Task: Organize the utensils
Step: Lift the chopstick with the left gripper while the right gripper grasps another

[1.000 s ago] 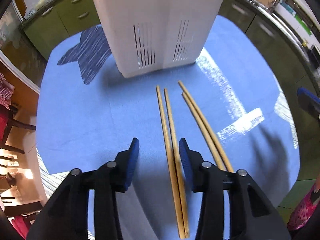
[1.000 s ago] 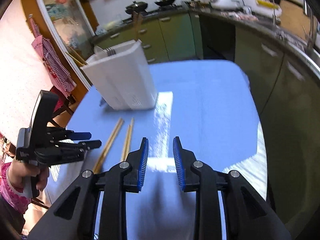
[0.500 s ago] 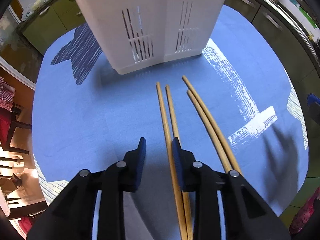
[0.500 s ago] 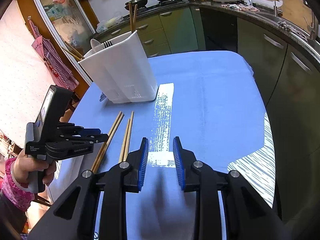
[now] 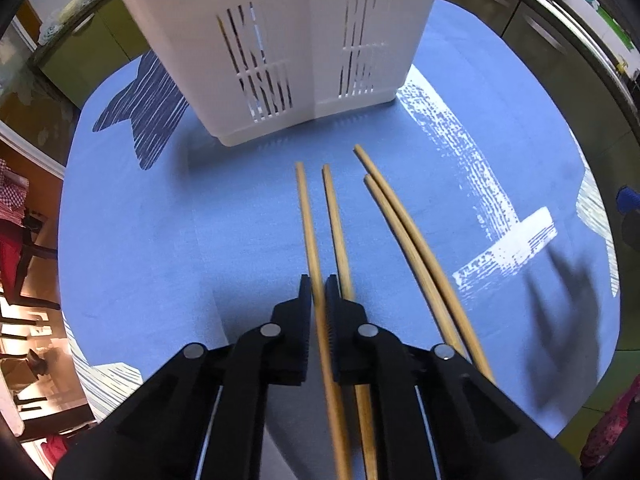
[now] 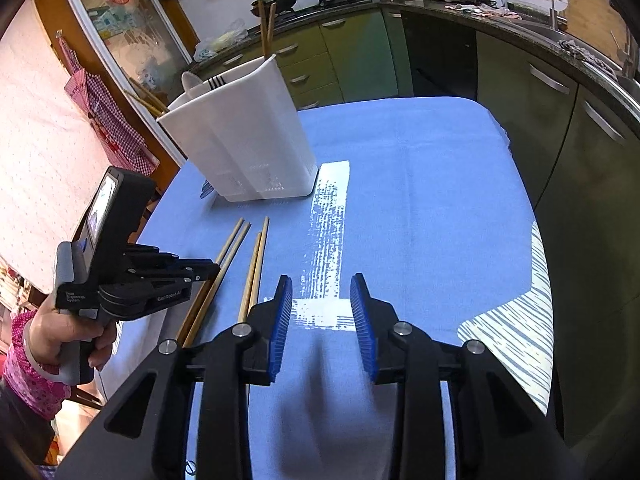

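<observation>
1. The left gripper (image 5: 319, 294) has just been closing and now clamps a single wooden chopstick (image 5: 307, 216), the leftmost of four on the blue tablecloth (image 5: 132, 240); a second ago its jaws stood wide with nothing pinched between them.

2. The gripped chopstick runs straight out from between the pads toward the white utensil holder (image 5: 280, 40), its far tip stopping short of the holder's slotted base. Whether it has left the cloth cannot be told.

3. Its partner (image 5: 335, 216) lies just beside it, under the right-hand finger and outside the grip. The other pair of chopsticks (image 5: 404, 232) lies further right, the two touching along most of their length.

4. The right gripper (image 6: 322, 316) hangs over bare cloth with its blue pads apart and nothing between them; its jaws have just been opening a little.

5. In the right wrist view the holder (image 6: 248, 144) already carries a spoon, a fork and several upright chopsticks.

6. The grasp looks made, so the lift to the holder appears next; three chopsticks remain to be collected.
</observation>
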{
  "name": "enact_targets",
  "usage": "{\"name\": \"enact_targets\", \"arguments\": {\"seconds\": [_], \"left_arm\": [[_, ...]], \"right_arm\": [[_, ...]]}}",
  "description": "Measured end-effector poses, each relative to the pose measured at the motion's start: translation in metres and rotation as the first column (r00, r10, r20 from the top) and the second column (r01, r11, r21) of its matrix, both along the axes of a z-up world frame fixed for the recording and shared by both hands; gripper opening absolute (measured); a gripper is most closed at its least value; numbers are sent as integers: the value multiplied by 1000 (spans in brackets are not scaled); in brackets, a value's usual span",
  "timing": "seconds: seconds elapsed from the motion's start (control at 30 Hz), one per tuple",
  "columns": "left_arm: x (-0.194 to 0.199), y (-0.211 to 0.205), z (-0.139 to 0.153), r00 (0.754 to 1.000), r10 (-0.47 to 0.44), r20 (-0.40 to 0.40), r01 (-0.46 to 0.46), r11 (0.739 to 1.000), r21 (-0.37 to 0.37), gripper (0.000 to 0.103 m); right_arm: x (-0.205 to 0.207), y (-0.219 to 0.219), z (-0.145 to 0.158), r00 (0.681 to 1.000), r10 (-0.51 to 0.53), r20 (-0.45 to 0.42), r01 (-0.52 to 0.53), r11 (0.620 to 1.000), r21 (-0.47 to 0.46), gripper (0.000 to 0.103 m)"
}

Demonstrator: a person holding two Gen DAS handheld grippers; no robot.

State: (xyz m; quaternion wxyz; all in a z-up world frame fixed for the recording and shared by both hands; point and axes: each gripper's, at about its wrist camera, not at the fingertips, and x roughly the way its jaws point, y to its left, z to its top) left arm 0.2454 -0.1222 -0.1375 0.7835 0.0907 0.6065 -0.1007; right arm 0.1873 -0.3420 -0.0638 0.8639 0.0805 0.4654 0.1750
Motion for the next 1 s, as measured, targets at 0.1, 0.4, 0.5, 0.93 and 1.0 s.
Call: {"name": "enact_targets", "arguments": {"seconds": [0.1, 0.4, 0.5, 0.93, 1.0], "left_arm": [[-2, 8, 9, 1000, 15, 22, -14, 1000, -26, 7], [-33, 39, 72, 980, 51, 193, -30, 994, -108, 7], [-52, 48, 92, 965, 55, 256, -24, 993, -119, 6], [-102, 72, 126, 930, 52, 364, 13, 985, -173, 6], [-105, 73, 127, 929, 47, 368, 20, 984, -177, 6]], "right_arm": [[3, 5, -2, 1000, 13, -9, -14, 1000, -13, 31], [25, 37, -19, 994, 78, -74, -84, 992, -90, 31], [38, 56, -28, 985, 123, -125, -135, 987, -90, 31], [74, 121, -63, 949, 197, -246, -251, 945, -210, 31], [74, 125, -64, 949, 198, -246, -255, 940, -225, 31]]}}
